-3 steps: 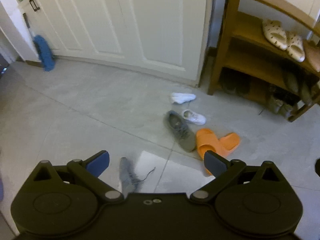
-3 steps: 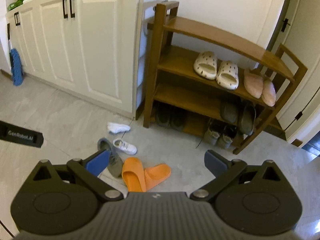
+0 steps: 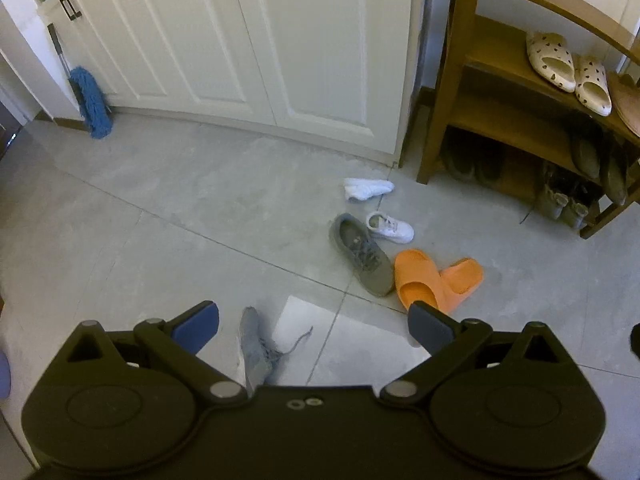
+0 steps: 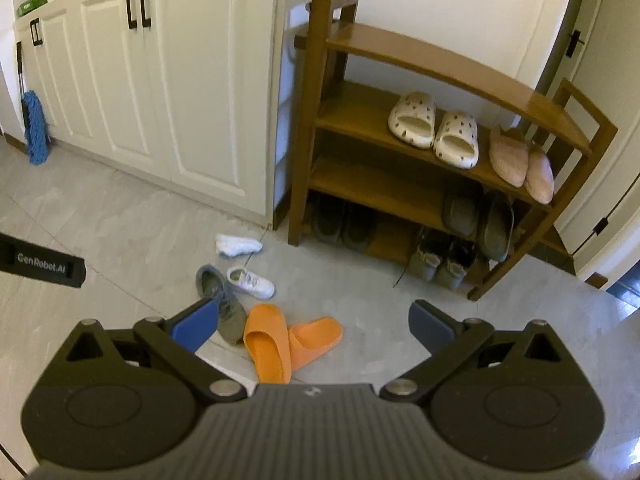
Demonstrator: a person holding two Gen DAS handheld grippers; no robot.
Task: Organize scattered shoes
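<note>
Mop (image 3: 91, 100) by cabinet (image 3: 256, 40) (leaning)

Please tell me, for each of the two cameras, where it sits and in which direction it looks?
Left wrist: on the open left gripper, looking down at the floor; a grey sneaker lies nearest.
Right wrist: on the open right gripper, facing the wooden shoe rack; the left gripper's body shows at the edge.
Shared: the orange slippers, white sneaker and blue duster.
</note>
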